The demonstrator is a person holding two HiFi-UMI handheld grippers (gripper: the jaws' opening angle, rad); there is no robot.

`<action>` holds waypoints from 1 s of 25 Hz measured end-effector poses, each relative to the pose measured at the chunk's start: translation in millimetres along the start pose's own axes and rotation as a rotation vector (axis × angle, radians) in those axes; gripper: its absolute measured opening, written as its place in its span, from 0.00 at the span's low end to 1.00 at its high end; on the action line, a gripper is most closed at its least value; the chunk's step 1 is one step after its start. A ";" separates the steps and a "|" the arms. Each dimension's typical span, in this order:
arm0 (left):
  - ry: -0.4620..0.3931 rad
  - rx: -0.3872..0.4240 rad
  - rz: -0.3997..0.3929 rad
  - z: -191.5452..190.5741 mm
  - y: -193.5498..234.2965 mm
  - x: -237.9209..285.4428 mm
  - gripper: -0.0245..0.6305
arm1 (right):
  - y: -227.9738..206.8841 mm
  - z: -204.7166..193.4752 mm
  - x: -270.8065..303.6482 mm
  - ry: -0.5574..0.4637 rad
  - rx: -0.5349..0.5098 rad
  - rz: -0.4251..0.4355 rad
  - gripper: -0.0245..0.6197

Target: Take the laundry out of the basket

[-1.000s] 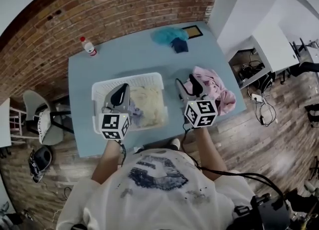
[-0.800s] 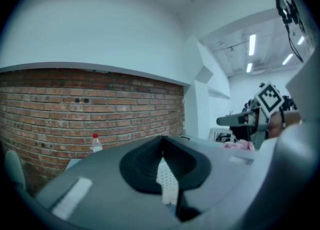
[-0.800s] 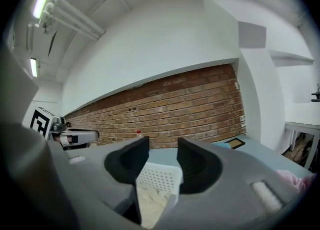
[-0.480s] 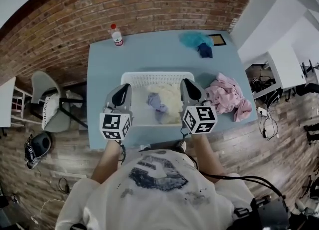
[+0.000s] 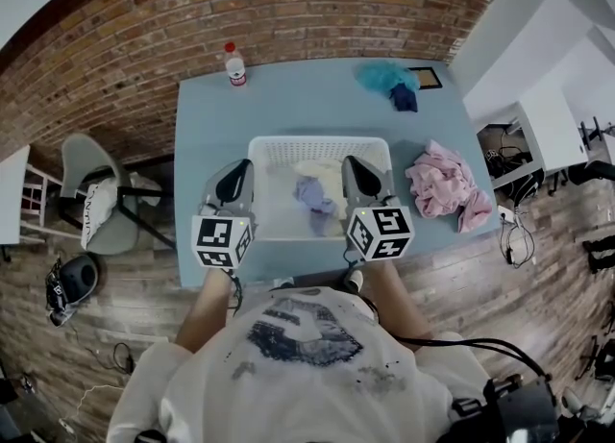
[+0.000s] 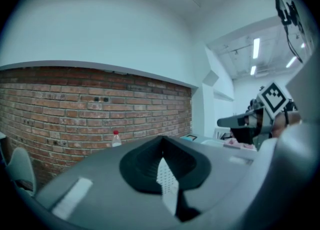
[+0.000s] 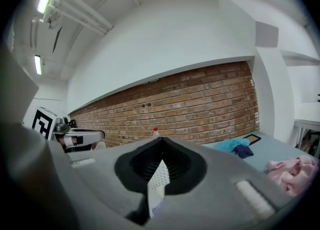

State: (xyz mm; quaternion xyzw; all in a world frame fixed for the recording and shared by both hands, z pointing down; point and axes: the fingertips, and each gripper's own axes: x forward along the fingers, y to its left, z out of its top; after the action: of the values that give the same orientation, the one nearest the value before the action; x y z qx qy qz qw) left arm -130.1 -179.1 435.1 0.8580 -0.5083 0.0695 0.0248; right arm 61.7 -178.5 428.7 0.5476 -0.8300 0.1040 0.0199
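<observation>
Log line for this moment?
left claw: shut, empty | right claw: just closed, empty | basket: purple and cream laundry inside | pink clothes: on table, right of basket

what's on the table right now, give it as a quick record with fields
table: light blue tabletop, by a brick wall
basket: white plastic lattice laundry basket, mid-table
in basket: cream garment, lavender garment
outside basket: pink clothes pile, on the table right of the basket
far edge: clear plastic bottle with red cap, teal cloth, dark blue cloth
left tool: shut, empty, at the basket's left edge
right tool: shut, empty, over the basket's right side
</observation>
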 end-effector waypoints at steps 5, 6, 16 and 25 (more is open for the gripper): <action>0.011 0.009 -0.021 -5.9 -5.3 0.4 0.02 | 1.1 -5.1 -0.3 0.017 0.020 0.002 0.04; 0.015 0.013 -0.022 -7.0 -6.2 1.3 0.02 | 0.8 -5.9 -0.3 0.020 0.022 0.002 0.04; 0.016 -0.005 -0.019 -10.8 -6.1 5.7 0.02 | -4.3 -10.8 3.6 0.038 0.024 0.008 0.04; 0.030 -0.022 -0.016 -16.3 -3.2 9.3 0.02 | -10.6 -20.0 9.7 0.112 -0.009 0.018 0.04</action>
State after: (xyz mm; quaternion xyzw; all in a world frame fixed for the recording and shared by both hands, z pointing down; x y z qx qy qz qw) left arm -124.4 -183.7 452.7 0.8606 -0.5017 0.0767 0.0423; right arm 65.9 -187.4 451.3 0.5333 -0.8330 0.1310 0.0678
